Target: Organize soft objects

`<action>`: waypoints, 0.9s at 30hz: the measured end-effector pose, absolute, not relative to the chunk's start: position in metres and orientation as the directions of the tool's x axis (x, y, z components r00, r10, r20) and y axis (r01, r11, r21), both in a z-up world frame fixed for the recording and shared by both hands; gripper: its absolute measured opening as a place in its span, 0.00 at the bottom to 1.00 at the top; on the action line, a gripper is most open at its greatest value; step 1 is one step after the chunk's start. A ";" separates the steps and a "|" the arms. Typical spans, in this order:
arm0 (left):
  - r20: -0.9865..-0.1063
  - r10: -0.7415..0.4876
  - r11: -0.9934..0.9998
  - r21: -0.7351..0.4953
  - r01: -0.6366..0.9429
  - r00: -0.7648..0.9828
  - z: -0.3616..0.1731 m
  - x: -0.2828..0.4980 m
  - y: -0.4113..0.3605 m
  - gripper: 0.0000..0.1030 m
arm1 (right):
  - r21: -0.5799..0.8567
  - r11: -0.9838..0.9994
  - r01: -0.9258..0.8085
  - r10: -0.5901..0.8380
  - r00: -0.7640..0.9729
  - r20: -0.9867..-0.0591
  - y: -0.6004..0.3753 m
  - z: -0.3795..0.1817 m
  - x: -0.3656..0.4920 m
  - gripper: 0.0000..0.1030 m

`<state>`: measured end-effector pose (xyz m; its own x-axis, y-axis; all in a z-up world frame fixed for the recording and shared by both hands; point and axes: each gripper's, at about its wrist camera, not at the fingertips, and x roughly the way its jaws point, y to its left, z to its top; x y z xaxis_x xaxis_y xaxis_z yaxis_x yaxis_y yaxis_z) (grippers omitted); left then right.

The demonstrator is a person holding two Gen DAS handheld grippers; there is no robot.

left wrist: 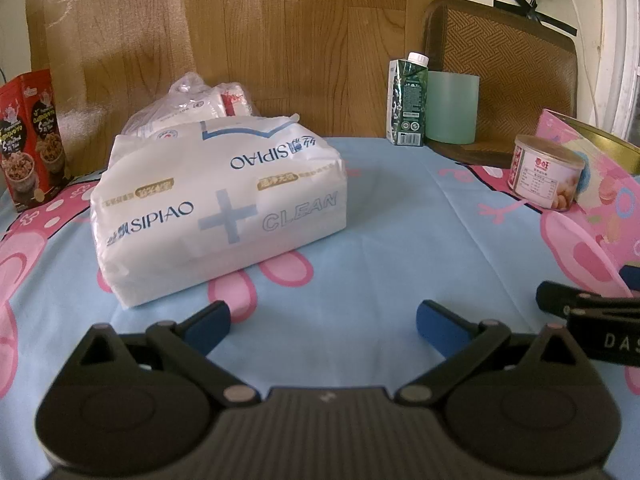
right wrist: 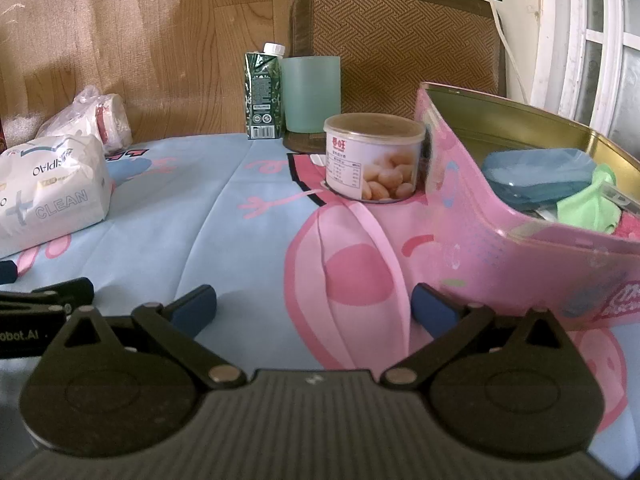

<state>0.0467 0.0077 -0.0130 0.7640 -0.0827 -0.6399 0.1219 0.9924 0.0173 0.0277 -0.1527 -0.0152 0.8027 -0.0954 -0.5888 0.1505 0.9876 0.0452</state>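
Far left, a red snack box (left wrist: 34, 140) stands upright at the edge of the surface (left wrist: 400, 216), against the wood-panel wall (left wrist: 280, 40). The surface is covered by a light blue cloth with pink cartoon figures.

Next along, the white SIPIAO tissue pack (left wrist: 218, 204) lies flat on the cloth, its printed face up and its long side toward the left wrist camera. Just behind it, touching or nearly so, sits a clear plastic bag (left wrist: 192, 100) holding more white soft packs with red print.

Left hand-held gripper (left wrist: 323, 326): jaws spread wide, nothing between them, blue pads over bare cloth in front of and to the right of the tissue pack, not touching it.

Centre back, a green drink carton (right wrist: 262, 94) with a white cap stands upright beside a pale green cup (right wrist: 311, 94). The cup rests on a woven brown mat (right wrist: 400, 40) that leans against the wall.

Right hand-held gripper (right wrist: 314, 308): jaws spread wide, empty, over the pink figure on the cloth. Its right pad is close to the tin's outer wall; contact cannot be told.

Right of centre, a round can (right wrist: 374, 158) with a clear lid stands just beside the pink tin (right wrist: 480, 248). The open tin holds a blue plastic piece (right wrist: 536, 172), a green cloth (right wrist: 584, 208) and a bit of red fabric (right wrist: 628, 230).
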 end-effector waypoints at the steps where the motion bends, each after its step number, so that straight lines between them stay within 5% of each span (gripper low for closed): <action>1: -0.640 -0.082 0.992 0.018 0.122 0.764 -0.013 0.047 0.008 1.00 | 0.045 0.988 0.150 -0.095 0.803 -0.589 -0.153 -0.015 0.028 1.00; 27: -0.615 -0.034 0.998 0.028 0.064 0.788 -0.016 0.032 0.003 1.00 | 0.043 0.988 0.149 -0.096 0.802 -0.590 -0.153 -0.015 0.025 1.00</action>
